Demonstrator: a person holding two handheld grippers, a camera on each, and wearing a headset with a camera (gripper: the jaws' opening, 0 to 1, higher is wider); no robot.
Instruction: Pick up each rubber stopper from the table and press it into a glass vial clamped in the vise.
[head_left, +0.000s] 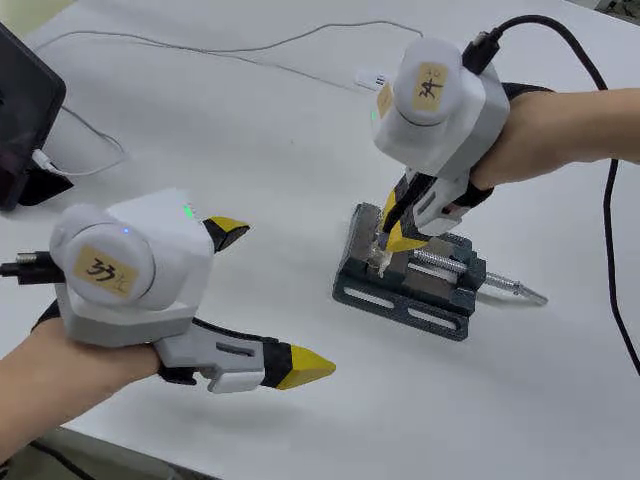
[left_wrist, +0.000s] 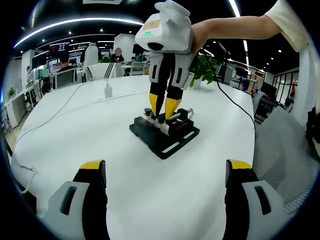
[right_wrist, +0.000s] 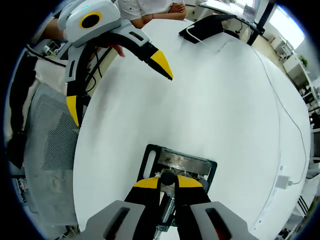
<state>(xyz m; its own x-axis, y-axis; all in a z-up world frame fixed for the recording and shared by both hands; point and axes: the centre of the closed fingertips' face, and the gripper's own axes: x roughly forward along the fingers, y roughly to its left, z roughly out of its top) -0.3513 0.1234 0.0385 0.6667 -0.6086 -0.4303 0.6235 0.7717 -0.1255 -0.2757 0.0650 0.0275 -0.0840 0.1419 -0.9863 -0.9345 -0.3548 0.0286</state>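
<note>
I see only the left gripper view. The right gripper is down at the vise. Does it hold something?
Observer: Yes. In the right gripper view, the right gripper is shut on a dark round stopper.
Operator: Is a vial under it?
Observer: The head view shows a clear vial in the vise, right at the tips.
Operator: Where is the vise handle?
Observer: In the head view, the screw handle sticks out toward the person's right.
</note>
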